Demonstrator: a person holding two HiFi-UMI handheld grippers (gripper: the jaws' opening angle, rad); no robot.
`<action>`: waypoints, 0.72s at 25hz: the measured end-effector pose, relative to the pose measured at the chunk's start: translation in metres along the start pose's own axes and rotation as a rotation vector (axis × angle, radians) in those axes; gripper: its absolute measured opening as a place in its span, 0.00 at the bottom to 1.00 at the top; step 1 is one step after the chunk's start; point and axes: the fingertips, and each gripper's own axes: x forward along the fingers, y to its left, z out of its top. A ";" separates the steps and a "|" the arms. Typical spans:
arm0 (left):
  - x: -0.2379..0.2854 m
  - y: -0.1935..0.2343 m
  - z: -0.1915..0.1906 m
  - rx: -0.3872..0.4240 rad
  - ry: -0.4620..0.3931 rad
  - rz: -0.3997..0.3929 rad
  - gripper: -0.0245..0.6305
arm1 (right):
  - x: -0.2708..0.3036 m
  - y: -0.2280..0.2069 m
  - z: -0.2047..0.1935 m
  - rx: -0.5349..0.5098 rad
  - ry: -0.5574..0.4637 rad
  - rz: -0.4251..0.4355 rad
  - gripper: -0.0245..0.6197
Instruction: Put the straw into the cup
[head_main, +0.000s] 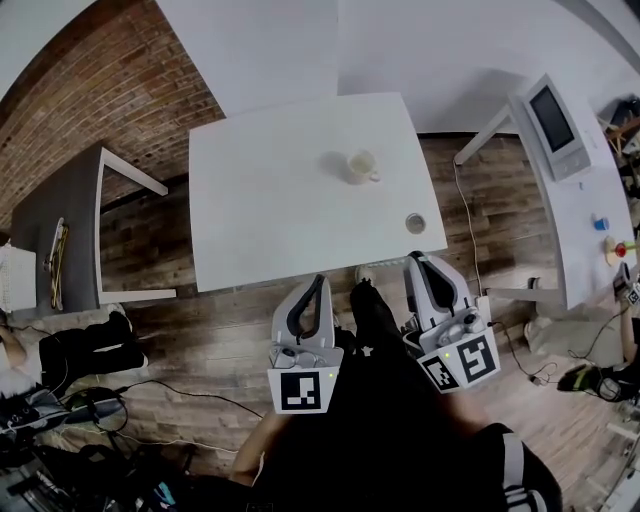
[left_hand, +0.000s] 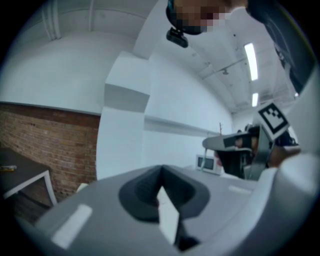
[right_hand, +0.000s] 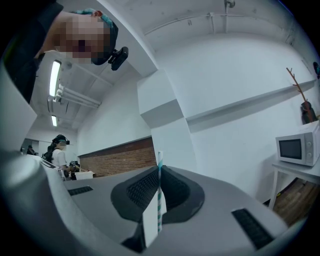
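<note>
A pale cup (head_main: 362, 166) with a handle stands on the white table (head_main: 260, 200), right of its middle. Nearer the front right corner lies a small round lid-like thing (head_main: 415, 222). Both grippers are held up, off the table's near edge, pointing at the room. My right gripper (right_hand: 159, 172) is shut on a teal-and-white striped straw (right_hand: 160, 192), which stands upright between its jaws. In the head view the right gripper (head_main: 416, 260) is below that round thing, and the straw is too thin to make out. The left gripper (left_hand: 161, 172), also (head_main: 319, 282), is shut with nothing visible in it.
A grey side table (head_main: 60, 230) stands at the left. A white desk (head_main: 580, 200) with a microwave (head_main: 553, 122) is at the right. Cables (head_main: 150, 395) run over the wooden floor. Another person (right_hand: 59, 156) stands far off in the right gripper view.
</note>
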 end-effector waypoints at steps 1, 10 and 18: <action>0.002 0.001 -0.001 0.002 0.004 0.000 0.04 | 0.002 0.000 -0.001 0.001 0.000 0.005 0.06; 0.030 0.009 0.001 0.008 -0.003 0.028 0.04 | 0.027 -0.013 -0.004 0.011 -0.006 0.048 0.06; 0.057 0.014 0.001 0.008 0.002 0.025 0.04 | 0.047 -0.030 -0.002 0.016 -0.008 0.047 0.06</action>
